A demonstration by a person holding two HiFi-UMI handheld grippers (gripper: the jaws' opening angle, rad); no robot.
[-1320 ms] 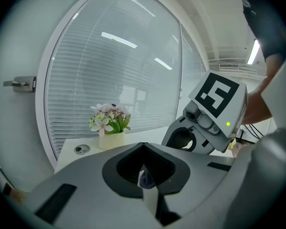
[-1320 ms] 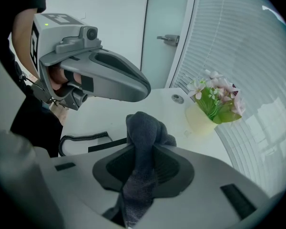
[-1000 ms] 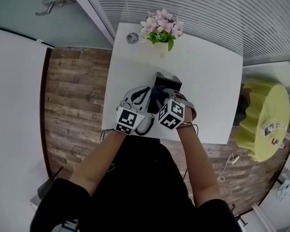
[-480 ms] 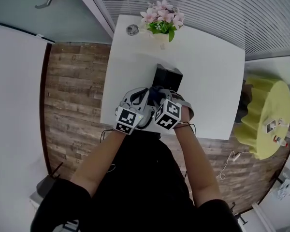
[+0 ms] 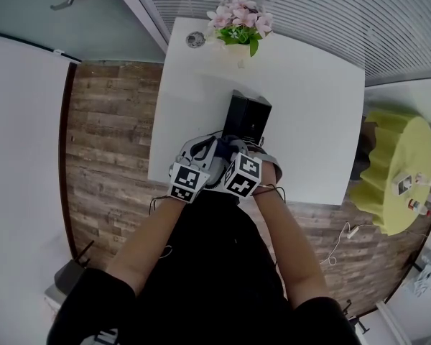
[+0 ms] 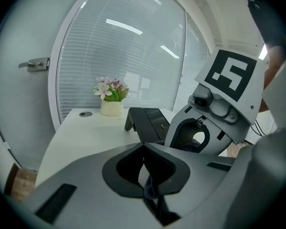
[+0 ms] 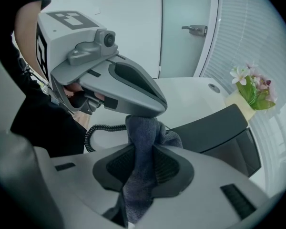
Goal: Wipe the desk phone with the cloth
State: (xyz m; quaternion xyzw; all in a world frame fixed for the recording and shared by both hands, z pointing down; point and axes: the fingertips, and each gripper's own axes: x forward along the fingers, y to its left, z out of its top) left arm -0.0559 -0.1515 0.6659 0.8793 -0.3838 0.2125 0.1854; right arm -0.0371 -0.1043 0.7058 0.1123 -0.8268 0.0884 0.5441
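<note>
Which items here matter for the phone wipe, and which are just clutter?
In use:
- desk phone and its coiled cord
- cloth
- left gripper and right gripper, both shut on the cloth

Lying about:
- flower pot
- round grommet
- yellow side table

desk phone (image 5: 246,118): near end hidden beneath left gripper (image 5: 217,149), right gripper (image 5: 237,146)
cloth (image 7: 140,147): top covered by left gripper's jaw
yellow table (image 5: 388,167) objects (image 5: 406,193): too small to tell

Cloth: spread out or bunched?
Bunched. The cloth is gathered into a narrow twist, pinched in the right claw lower down and in the left claw at its upper end.
</note>
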